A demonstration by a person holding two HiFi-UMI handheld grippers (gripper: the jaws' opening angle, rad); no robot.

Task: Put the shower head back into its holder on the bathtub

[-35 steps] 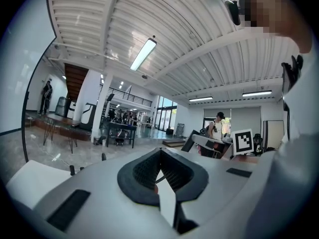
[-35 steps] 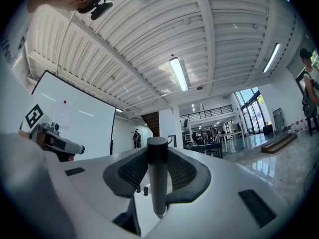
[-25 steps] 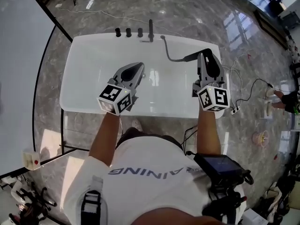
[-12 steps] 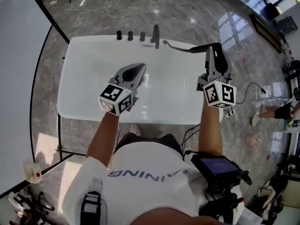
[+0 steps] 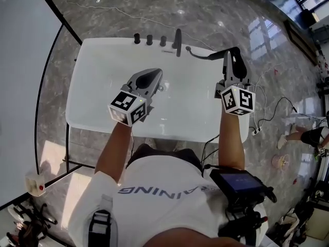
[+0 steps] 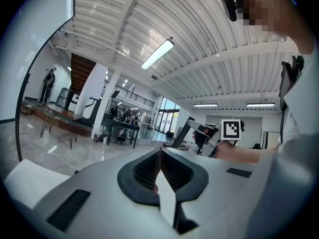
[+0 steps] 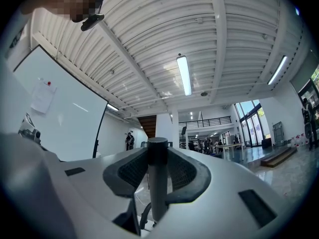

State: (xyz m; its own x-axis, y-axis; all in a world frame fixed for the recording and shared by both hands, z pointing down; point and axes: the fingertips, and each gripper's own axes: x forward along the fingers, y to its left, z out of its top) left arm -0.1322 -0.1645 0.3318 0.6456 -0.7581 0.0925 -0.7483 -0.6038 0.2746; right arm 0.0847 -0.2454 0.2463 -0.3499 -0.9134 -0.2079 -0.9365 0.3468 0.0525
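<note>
The white bathtub [image 5: 92, 86] lies below me, with three dark knobs [image 5: 149, 39] and a tall dark holder post [image 5: 178, 37] on its far rim. My right gripper [image 5: 231, 56] is over the tub's right rim, shut on the dark shower head [image 5: 226, 54]. Its hose [image 5: 198, 54] runs left towards the post. In the right gripper view the shower head's dark round handle [image 7: 158, 183] stands upright between the jaws of the right gripper [image 7: 157, 156]. Over the tub's middle, my left gripper [image 5: 153, 75] is shut and holds nothing. The left gripper view shows the left gripper [image 6: 160, 156] with its pads together.
A whiteboard [image 5: 20, 86] stands along the left of the tub. Cables and a power strip [image 5: 255, 131] lie on the marble floor at the right, near another person's foot [image 5: 303, 135]. A dark device [image 5: 239, 181] hangs at my waist.
My right gripper has carried the shower head towards the tub's far end, and the hose has straightened. The left gripper has moved the same way a little.
</note>
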